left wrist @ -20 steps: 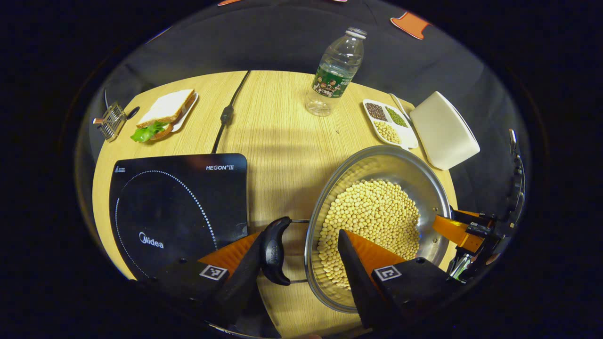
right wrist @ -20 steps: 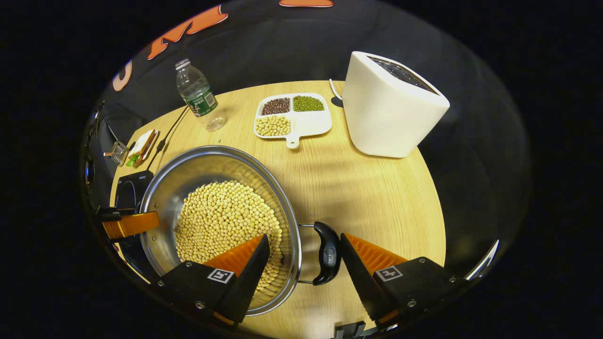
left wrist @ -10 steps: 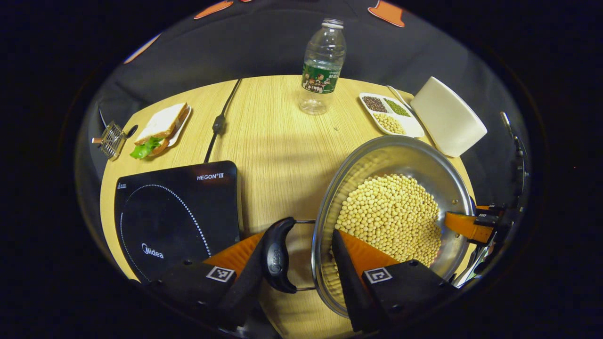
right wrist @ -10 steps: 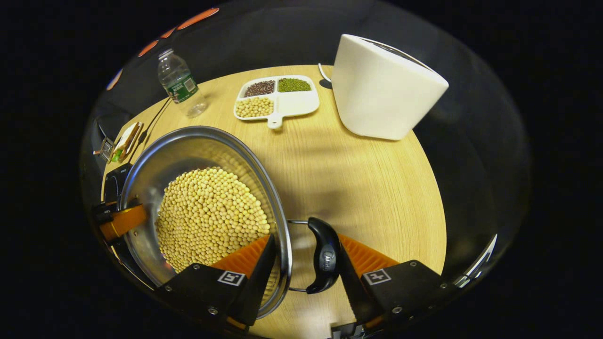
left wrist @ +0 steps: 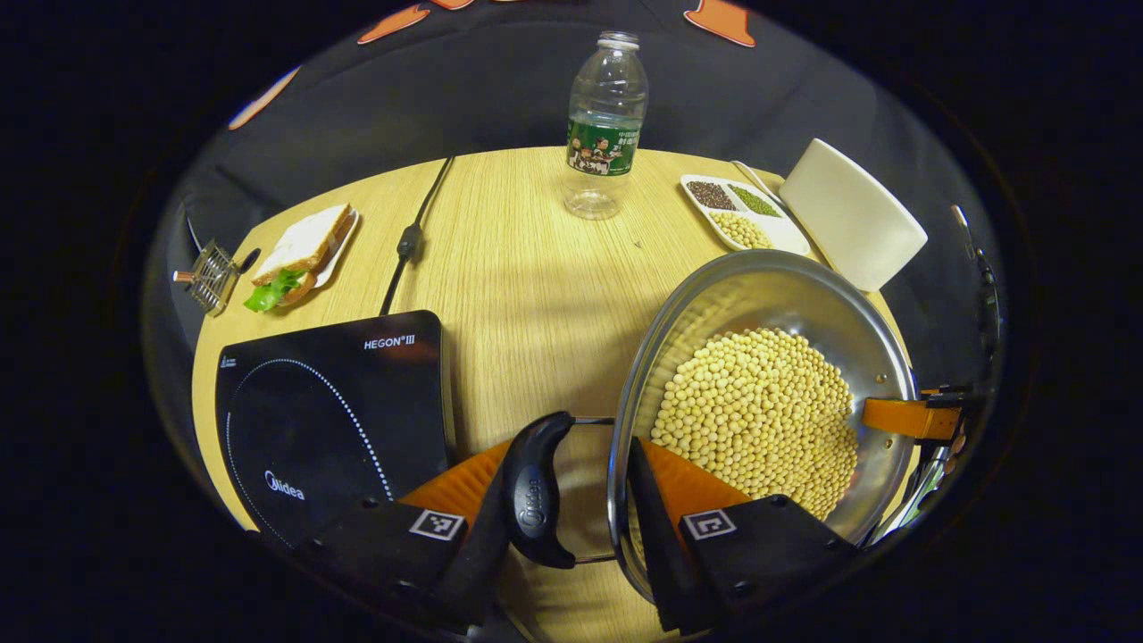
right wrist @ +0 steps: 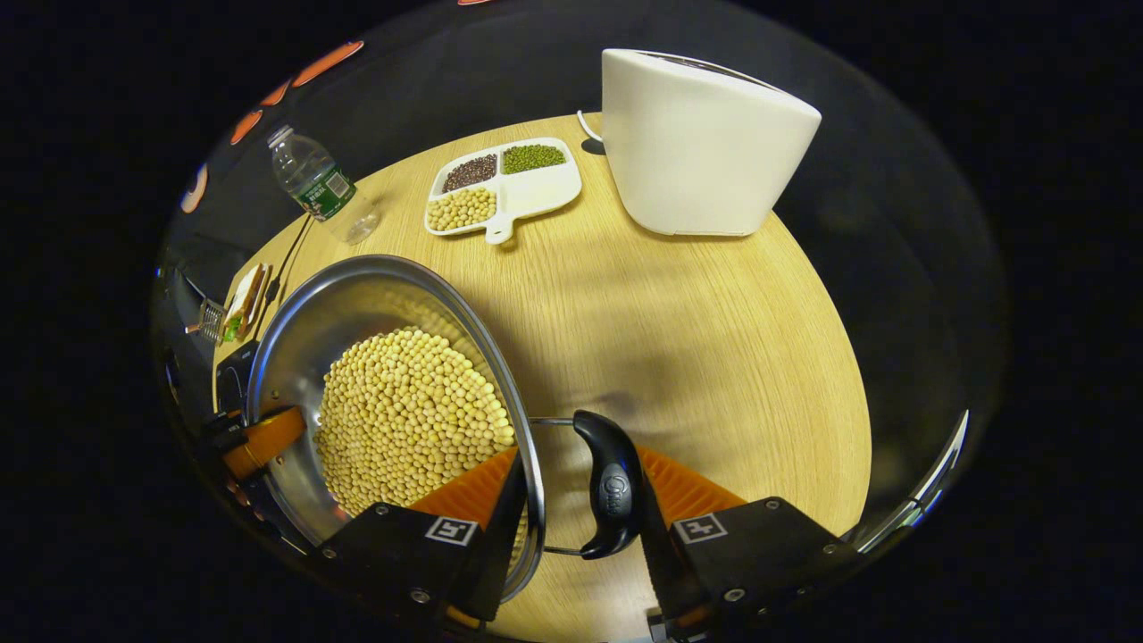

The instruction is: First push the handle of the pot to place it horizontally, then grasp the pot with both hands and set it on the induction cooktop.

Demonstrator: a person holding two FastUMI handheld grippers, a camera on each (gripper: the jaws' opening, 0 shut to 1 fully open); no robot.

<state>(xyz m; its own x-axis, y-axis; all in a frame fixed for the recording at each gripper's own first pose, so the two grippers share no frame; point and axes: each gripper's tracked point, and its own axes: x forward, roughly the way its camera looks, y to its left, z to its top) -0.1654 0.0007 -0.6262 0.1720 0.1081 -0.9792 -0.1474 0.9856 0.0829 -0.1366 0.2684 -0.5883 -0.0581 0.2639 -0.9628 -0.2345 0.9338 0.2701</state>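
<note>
- My left claw (left wrist: pixel 580 509) is clamped over the pot's rim and its left handle (left wrist: pixel 537 505): one finger sits outside the black grip, the other inside the pot (left wrist: pixel 768 304) among the soybeans (left wrist: pixel 759 420).
- My right claw (right wrist: pixel 576 518) mirrors that on the opposite handle (right wrist: pixel 609 487), pinching grip and rim together.
- I judge the pot to be lifted slightly off the table (left wrist: pixel 527 268), though I cannot tell the gap for sure. It sits at about 3 o'clock from the induction cooktop (left wrist: pixel 330 411) in the left gripper view, not over the glass.
- Both handles lie flat, so the pot's long axis runs handle to handle, from one claw to the other, roughly the 9-to-3 line of the left gripper view. Its open mouth faces up.
- Risk, as I see it: the heap of soybeans makes the load heavy, and the steel rim is smooth. If my two hands travel unevenly the pot tilts and beans spill.
- A loose grip could pivot in the claw and let that side drop.
- Setting down off-centre could leave the base overhanging the cooktop's edge.
</note>
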